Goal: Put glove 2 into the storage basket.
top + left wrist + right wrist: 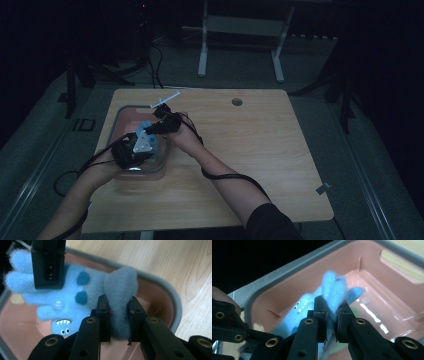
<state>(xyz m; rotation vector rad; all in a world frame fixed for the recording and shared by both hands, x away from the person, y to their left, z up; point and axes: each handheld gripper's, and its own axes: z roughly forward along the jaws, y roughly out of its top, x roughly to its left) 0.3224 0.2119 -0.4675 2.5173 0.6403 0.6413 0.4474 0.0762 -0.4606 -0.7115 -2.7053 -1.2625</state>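
Both tongs are clamped on one blue plush toy (75, 297), which hangs between them just above a pink tub (387, 302) with a grey rim. In the left gripper view, the left tongs (119, 315) pinch a greyer, rounded flap of the toy, which stands up from between the two black jaws; the rest of the toy spreads away to the left of that grip, with two dark blue spots beside the flap and a small face with white teeth and two eyes lower down, near the left jaw's arm. Farther off in that same view, the right tongs (48, 267) come down from the top edge and cover the toy's upper part, where pale blue stubby limbs stick out to the side. In the right gripper view, the right tongs (332, 312) squeeze a bright blue tuft, which rises above the jaw tips, while the toy's body with its small face trails down to the left of the jaws over the tub's glossy floor. From the high view, the two tongs sit close together over the tub at the left part of the wooden surface (260, 150), the left tongs (150, 142) nearer the person and the right tongs (159, 111) just beyond them.
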